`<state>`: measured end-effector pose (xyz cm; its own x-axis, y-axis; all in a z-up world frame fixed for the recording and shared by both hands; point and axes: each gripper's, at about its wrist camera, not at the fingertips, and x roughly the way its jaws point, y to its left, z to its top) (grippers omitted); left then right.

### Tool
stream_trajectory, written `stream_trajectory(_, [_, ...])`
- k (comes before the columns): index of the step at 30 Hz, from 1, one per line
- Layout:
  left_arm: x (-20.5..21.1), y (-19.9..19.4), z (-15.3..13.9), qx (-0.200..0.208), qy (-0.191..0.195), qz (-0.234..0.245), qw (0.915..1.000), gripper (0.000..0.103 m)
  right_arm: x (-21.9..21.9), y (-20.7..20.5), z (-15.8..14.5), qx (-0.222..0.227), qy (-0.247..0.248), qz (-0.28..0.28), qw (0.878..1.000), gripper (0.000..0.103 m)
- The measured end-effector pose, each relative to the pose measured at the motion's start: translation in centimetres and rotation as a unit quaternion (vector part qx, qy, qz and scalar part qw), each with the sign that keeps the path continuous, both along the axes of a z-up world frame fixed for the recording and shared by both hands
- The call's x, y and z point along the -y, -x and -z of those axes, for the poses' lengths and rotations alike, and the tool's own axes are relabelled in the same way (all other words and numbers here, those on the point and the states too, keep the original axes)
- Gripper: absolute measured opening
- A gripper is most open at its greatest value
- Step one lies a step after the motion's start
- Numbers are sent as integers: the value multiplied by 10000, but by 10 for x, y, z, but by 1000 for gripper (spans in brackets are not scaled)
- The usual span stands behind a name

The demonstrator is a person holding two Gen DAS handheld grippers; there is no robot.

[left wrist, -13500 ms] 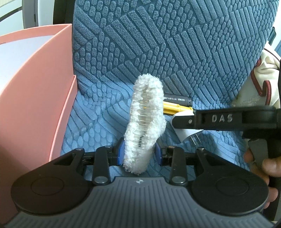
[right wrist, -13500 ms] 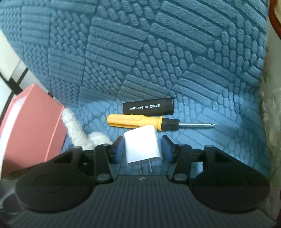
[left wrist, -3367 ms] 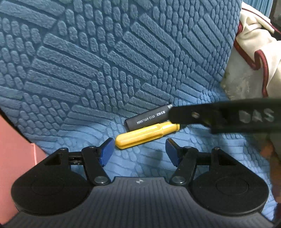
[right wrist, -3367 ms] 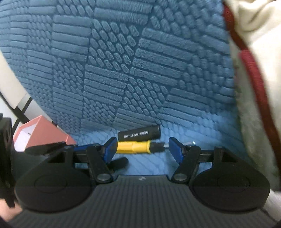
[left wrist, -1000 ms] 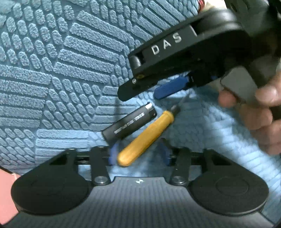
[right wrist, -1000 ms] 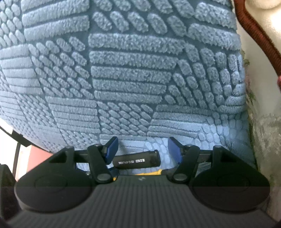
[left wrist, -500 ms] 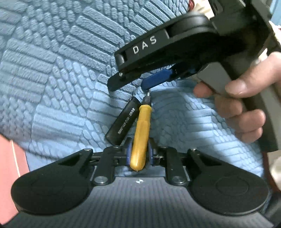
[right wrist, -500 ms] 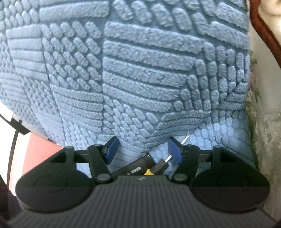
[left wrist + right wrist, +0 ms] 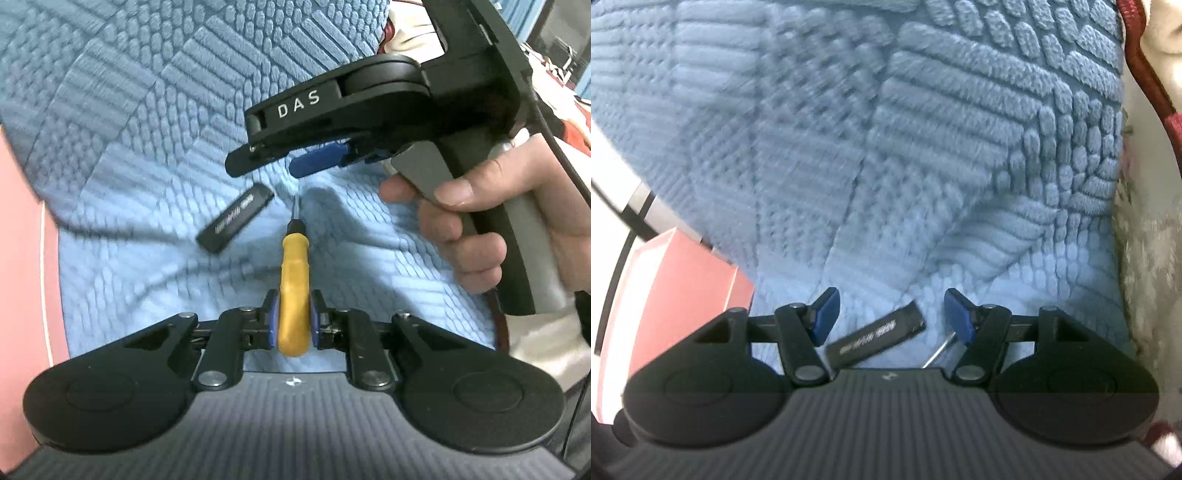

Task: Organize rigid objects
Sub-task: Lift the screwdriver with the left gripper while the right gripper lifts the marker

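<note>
My left gripper (image 9: 293, 323) is shut on the yellow handle of a screwdriver (image 9: 293, 280), whose metal shaft points away from me over the blue cushion. A black lighter (image 9: 235, 218) lies on the cushion just left of the shaft. My right gripper (image 9: 892, 314) is open and empty, hovering above the lighter (image 9: 875, 339); the screwdriver's shaft (image 9: 938, 350) shows under its right finger. In the left wrist view the right gripper (image 9: 314, 162) sits above and beyond the screwdriver tip, held by a hand.
A pink box stands at the left edge in the left wrist view (image 9: 26, 277) and in the right wrist view (image 9: 676, 295). A cream cloth with red trim (image 9: 1145, 110) lies along the right side of the textured blue cushion (image 9: 147, 92).
My left gripper has lifted the screwdriver away from the lighter, which now lies apart to the left. The right gripper stays open and has drawn back a little.
</note>
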<state>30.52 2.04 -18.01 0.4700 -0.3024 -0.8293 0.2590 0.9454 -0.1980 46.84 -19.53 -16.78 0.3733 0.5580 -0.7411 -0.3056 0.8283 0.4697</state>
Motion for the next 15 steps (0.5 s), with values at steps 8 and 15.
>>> stream_trajectory(8, [-6, 42, -3, -128, 86, -468, 9988, 20, -44, 38, -5, 444, 288, -723, 9960, 73])
stream_trajectory(15, [-7, 63, -1, -233, 188, -708, 9970, 20, -81, 58, 8, 1043, 1043, -1485, 9778, 87])
